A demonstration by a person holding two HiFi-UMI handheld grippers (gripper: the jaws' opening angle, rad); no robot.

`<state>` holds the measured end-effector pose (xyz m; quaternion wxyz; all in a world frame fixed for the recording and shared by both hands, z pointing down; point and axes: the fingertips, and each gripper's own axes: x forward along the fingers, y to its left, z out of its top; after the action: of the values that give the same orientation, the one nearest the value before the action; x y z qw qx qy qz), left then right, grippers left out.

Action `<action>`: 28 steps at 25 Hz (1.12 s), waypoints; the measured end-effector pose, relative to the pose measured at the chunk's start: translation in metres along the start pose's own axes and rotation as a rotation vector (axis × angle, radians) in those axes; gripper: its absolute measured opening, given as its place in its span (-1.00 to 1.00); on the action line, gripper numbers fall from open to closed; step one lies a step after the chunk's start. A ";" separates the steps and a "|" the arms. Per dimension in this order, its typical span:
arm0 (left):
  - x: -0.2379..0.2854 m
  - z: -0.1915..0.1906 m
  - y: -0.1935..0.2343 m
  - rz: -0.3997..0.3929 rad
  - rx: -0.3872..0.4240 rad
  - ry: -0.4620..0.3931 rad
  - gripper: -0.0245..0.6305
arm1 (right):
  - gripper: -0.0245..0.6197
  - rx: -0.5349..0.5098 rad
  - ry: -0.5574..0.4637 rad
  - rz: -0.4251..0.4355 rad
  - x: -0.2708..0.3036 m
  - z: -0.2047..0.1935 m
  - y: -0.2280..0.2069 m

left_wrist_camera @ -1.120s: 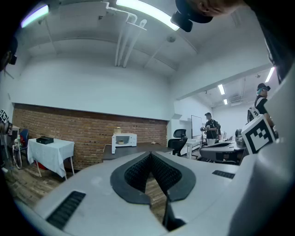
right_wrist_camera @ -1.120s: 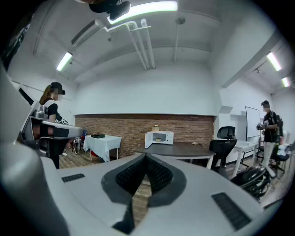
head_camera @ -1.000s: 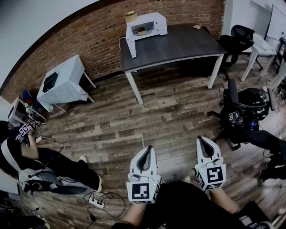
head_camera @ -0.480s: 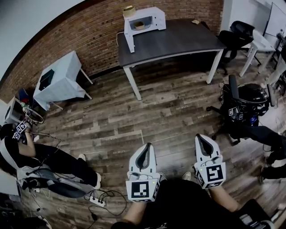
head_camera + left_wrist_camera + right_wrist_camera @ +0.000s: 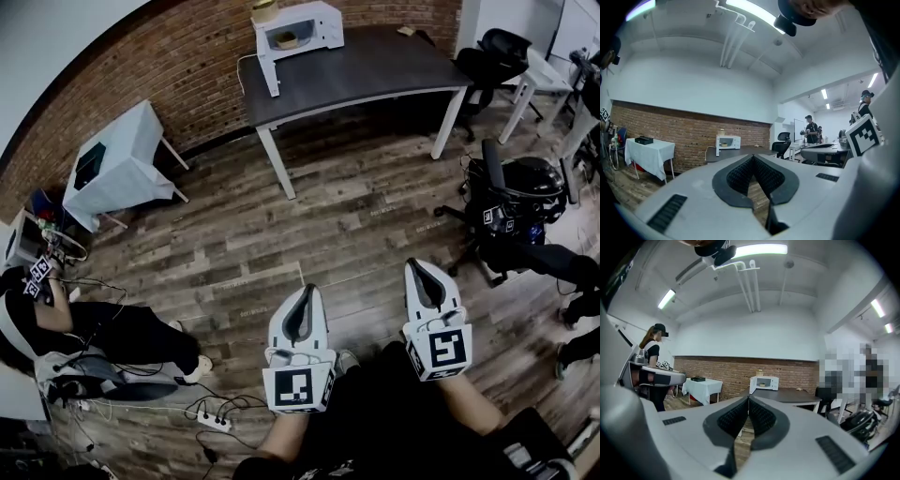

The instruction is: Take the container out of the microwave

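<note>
Both are closed on nothing, the left tool [image 5: 307, 291] and the right tool [image 5: 418, 264]. Far off, the container [image 5: 286, 40] sits untouched in the open microwave [image 5: 300, 28].

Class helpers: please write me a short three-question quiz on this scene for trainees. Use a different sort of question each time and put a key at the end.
1. True or false: the door of the microwave stands open.
2. Pick one. The microwave stands on: A) a dark table; B) a table under a white cloth; C) the wooden floor.
3. Short answer: what do the left tool and the right tool hold?

Key
1. True.
2. A.
3. Nothing. Both are shut and empty, out over the floor and well short of the table.
</note>
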<state>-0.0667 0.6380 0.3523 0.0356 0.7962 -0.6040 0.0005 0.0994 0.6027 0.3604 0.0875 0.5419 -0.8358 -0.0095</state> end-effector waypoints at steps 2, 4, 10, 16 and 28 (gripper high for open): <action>-0.002 -0.004 0.009 0.007 -0.012 0.003 -0.90 | -0.73 -0.005 -0.001 -0.007 0.001 0.002 0.004; 0.001 -0.008 0.013 0.010 -0.020 0.009 -0.90 | -0.73 -0.007 0.002 -0.012 0.002 0.000 0.003; 0.026 -0.017 0.021 0.011 0.003 0.034 -0.90 | -0.73 0.028 0.037 -0.013 0.028 -0.019 -0.007; 0.068 -0.014 0.047 0.064 0.037 0.046 -0.90 | -0.73 0.017 0.039 0.021 0.080 -0.019 -0.026; 0.195 0.013 0.054 0.057 0.023 0.031 -0.90 | -0.73 0.027 0.050 0.063 0.185 -0.007 -0.084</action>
<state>-0.0668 0.4351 0.3510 0.0358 0.7788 -0.6259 0.0208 0.1031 0.4005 0.3830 0.1013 0.5164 -0.8502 0.0177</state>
